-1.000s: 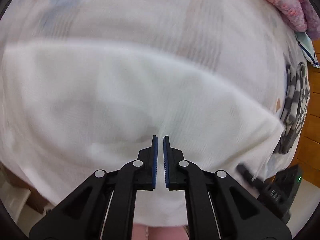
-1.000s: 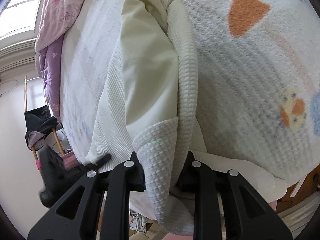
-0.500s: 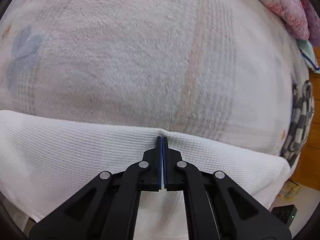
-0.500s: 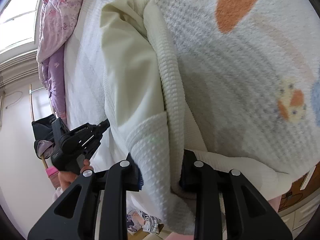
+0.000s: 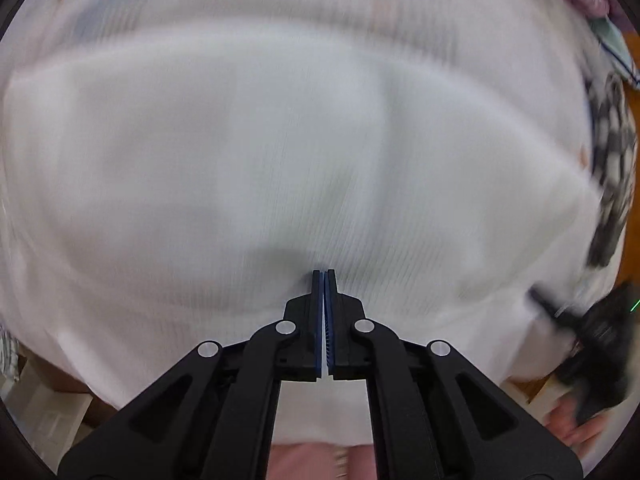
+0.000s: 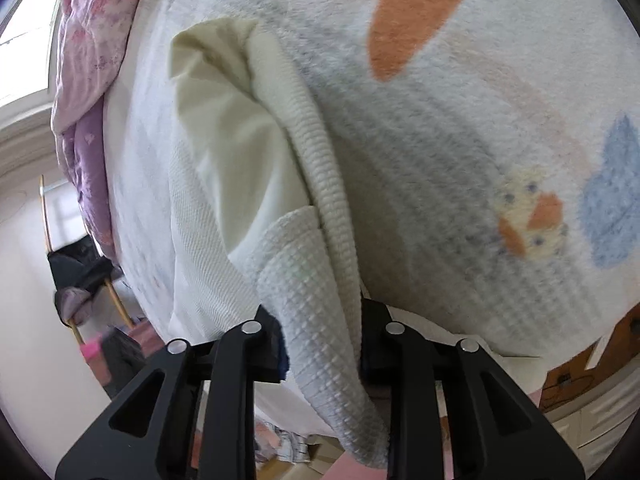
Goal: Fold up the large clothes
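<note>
In your left wrist view, your left gripper [image 5: 324, 276] has its blue pads pressed together above the blurred white waffle-knit garment [image 5: 280, 152], spread over the pastel-patterned fleece bedspread [image 5: 400, 4]. In your right wrist view, your right gripper [image 6: 320, 320] clamps a bunched fold of that garment [image 6: 308, 280], lifted off the bedspread [image 6: 460, 160].

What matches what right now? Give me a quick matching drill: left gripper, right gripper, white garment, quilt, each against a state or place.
1 left gripper
2 right gripper
3 white garment
4 pink floral quilt

a bunched at the bed's far edge
b waffle-textured, draped on the bed
c clamped on fabric
d jaws together

Pairs: 1-d, 2-c, 3-b, 4-a
</note>
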